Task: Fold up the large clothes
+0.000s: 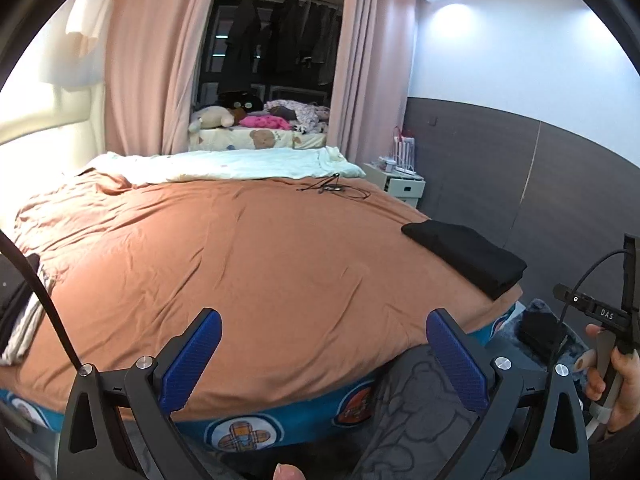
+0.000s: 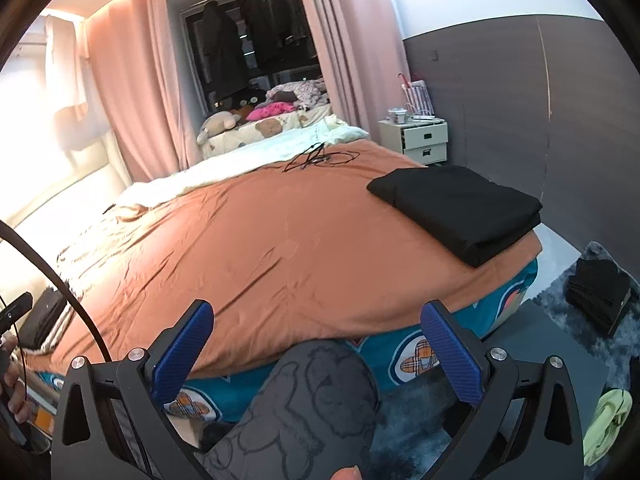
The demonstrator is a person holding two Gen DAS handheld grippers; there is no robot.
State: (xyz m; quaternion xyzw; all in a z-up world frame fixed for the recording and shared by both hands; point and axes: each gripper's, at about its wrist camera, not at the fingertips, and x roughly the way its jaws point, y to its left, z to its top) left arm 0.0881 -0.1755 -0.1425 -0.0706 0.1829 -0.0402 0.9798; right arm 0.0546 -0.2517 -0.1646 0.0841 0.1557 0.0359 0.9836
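A folded black garment (image 1: 468,256) (image 2: 460,208) lies on the right front corner of the bed. The orange bedspread (image 1: 248,248) (image 2: 256,248) spreads out in front of both grippers. My left gripper (image 1: 324,320) hovers open above the bed's front edge, nothing between its blue pads (image 1: 192,360). My right gripper (image 2: 318,314) is also wide open and empty near the same edge, left of the black garment. A stack of folded clothes (image 1: 18,320) rests at the left edge of the bed. The right gripper's body and the hand on it (image 1: 612,344) show at the right of the left wrist view.
A person's grey patterned trouser leg (image 2: 312,400) stands against the bed's front. Black cables (image 2: 316,158) lie far back on the bed beside a pale quilt (image 1: 240,164). A white nightstand (image 2: 420,138) stands at the far right. Dark clothes (image 2: 600,292) and a yellow-green item (image 2: 608,420) lie on the rug.
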